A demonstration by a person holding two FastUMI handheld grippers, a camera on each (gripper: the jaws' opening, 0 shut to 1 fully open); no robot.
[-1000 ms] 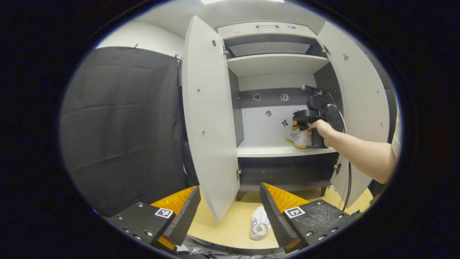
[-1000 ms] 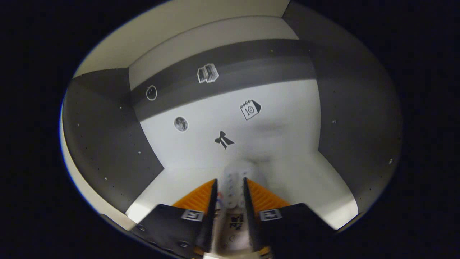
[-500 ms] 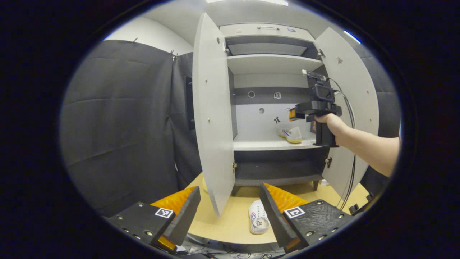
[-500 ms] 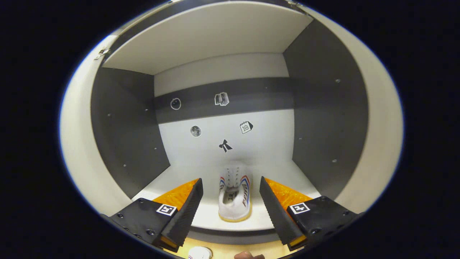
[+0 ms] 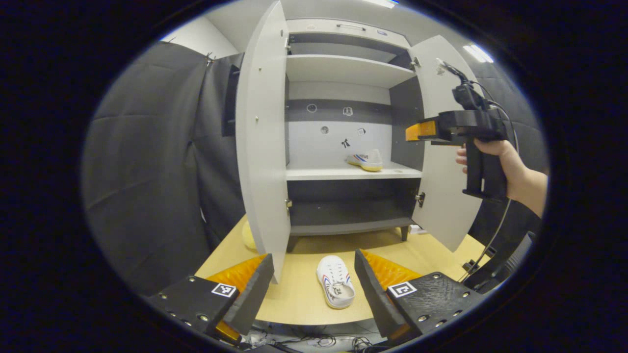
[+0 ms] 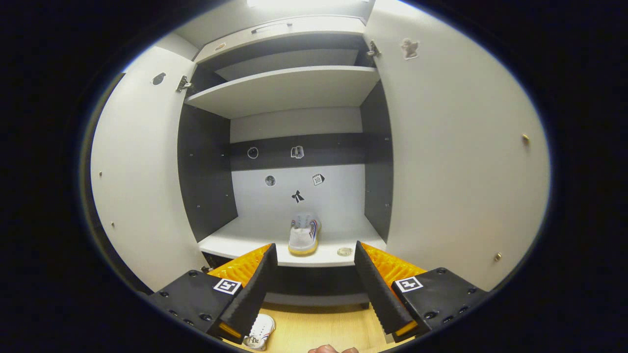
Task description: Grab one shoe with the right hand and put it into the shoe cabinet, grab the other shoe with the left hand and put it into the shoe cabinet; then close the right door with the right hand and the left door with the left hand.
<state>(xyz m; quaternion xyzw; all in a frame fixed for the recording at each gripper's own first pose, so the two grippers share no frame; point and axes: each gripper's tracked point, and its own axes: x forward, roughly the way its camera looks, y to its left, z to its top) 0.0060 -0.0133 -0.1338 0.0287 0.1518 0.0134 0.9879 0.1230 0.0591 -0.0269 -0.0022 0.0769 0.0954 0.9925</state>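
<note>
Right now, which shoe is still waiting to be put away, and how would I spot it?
Find the tall grey cabinet with both doors open. On the wooden floor in front of it lies a white shoe, between the left gripper's fingers in the left gripper view. Its twin sits on the cabinet's middle shelf.

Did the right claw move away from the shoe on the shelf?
Yes. The right claw backed out of the cabinet, open now; the shoe on the shelf looks smaller and farther ahead of it.
</note>
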